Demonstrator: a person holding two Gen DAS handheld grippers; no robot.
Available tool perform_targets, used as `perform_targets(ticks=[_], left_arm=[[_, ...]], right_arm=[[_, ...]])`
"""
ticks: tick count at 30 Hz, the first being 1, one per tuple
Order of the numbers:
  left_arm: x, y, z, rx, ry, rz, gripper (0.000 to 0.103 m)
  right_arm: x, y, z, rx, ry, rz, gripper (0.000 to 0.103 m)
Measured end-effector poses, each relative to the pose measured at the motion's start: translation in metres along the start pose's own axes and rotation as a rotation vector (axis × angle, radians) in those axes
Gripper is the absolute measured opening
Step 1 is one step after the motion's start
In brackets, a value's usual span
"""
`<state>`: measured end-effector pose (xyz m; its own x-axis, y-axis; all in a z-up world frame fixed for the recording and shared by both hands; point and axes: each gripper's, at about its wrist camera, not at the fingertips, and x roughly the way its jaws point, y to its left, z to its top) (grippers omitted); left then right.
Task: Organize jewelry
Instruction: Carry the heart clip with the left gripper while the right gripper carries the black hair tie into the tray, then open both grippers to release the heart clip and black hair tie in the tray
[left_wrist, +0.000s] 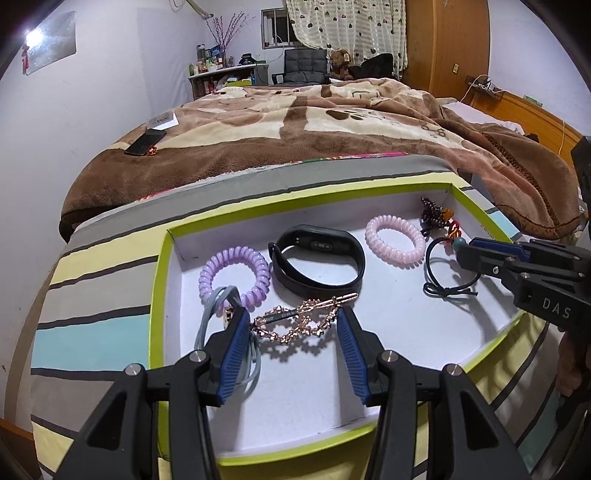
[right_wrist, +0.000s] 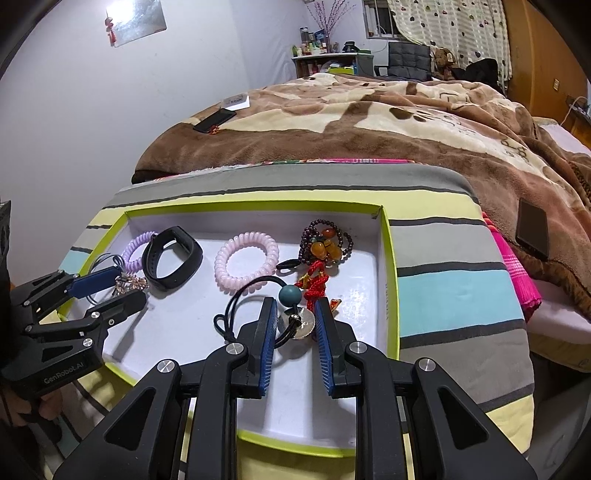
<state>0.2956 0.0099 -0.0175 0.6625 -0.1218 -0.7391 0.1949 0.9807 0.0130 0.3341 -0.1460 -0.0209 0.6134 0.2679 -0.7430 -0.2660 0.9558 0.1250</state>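
Observation:
A shallow white tray with a green rim (left_wrist: 162, 258) (right_wrist: 389, 258) holds the jewelry. In it lie a purple coil band (left_wrist: 234, 275), a black smart band (left_wrist: 319, 264) (right_wrist: 171, 258), a pink coil band (left_wrist: 395, 240) (right_wrist: 246, 260), a rose-gold chain (left_wrist: 295, 323), a grey cord loop (left_wrist: 207, 325), a black hair tie with a teal bead (left_wrist: 448, 273) (right_wrist: 288, 295) and a dark bead bracelet with amber stones and a red tassel (right_wrist: 325, 251). My left gripper (left_wrist: 291, 321) is open around the chain. My right gripper (right_wrist: 295, 314) is open around the hair tie's bead end and a silver disc.
The tray rests on a striped cushion (left_wrist: 92, 325) (right_wrist: 454, 288) at the foot of a bed with a brown blanket (left_wrist: 295, 122). A phone (left_wrist: 146, 142) lies on the blanket at left, another dark device (right_wrist: 532, 230) at right. A wall stands at left.

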Motion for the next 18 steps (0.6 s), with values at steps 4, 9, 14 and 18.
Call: perform_targets(ticks=[4, 9, 14, 18], left_arm=[[0.001, 0.000, 0.000, 0.001, -0.001, 0.001, 0.051], [-0.001, 0.001, 0.001, -0.002, -0.003, -0.006, 0.051], [-0.012, -0.001, 0.000, 0.001, -0.033, -0.021, 0.051], [-0.025, -0.001, -0.002, -0.009, -0.059, -0.025, 0.051]], right_arm=[[0.000, 0.001, 0.000, -0.006, 0.002, -0.005, 0.025], [-0.003, 0.001, -0.003, -0.010, 0.002, -0.010, 0.032], [-0.015, 0.003, -0.005, -0.015, -0.015, -0.011, 0.032], [-0.030, 0.007, -0.008, -0.024, -0.040, -0.010, 0.032]])
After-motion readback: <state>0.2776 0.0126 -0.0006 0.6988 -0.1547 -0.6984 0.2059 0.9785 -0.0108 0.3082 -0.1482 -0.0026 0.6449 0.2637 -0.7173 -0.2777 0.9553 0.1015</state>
